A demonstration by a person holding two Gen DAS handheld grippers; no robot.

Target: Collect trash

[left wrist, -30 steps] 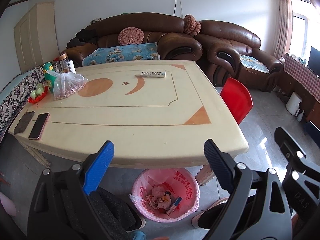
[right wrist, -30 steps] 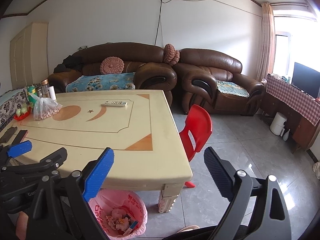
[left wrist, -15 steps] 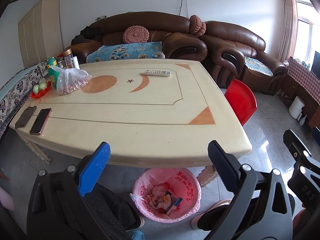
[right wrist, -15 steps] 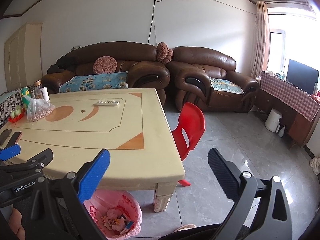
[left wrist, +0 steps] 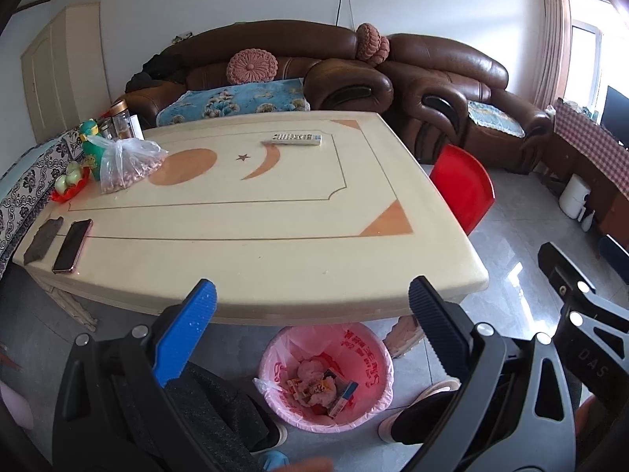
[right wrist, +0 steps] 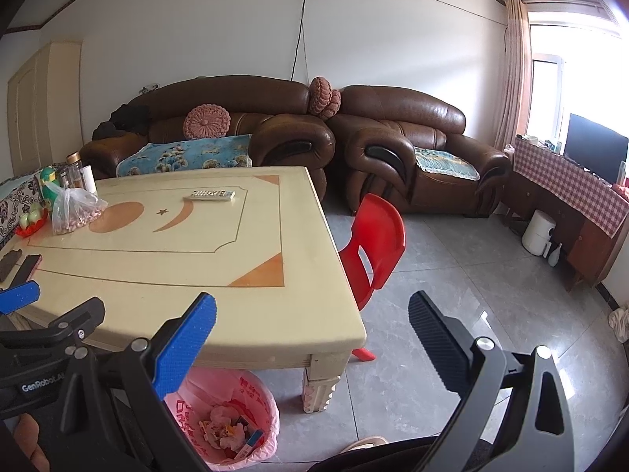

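Note:
A pink-lined trash bin point(left wrist: 365, 358) stands on the floor under the near edge of the cream table point(left wrist: 275, 236); it holds wrappers and crumpled paper point(left wrist: 320, 387). It also shows in the right wrist view point(right wrist: 251, 393). My left gripper point(left wrist: 310, 303) is open and empty, above the table's near edge and the bin. My right gripper point(right wrist: 310, 306) is open and empty, off the table's right corner. The left gripper's blue fingertip point(right wrist: 19, 297) shows at the far left of the right wrist view.
On the table lie a remote point(left wrist: 297, 138), a phone point(left wrist: 72, 246), a dark cloth point(left wrist: 43, 238), a plastic bag of nuts point(left wrist: 125, 165), jars and a fruit dish point(left wrist: 68, 185). A red chair point(right wrist: 375, 244) stands right of the table. Brown sofas point(right wrist: 393, 149) are behind.
Both grippers have drawn back and up a little, so the table and bin sit slightly farther off. Both stay open and empty.

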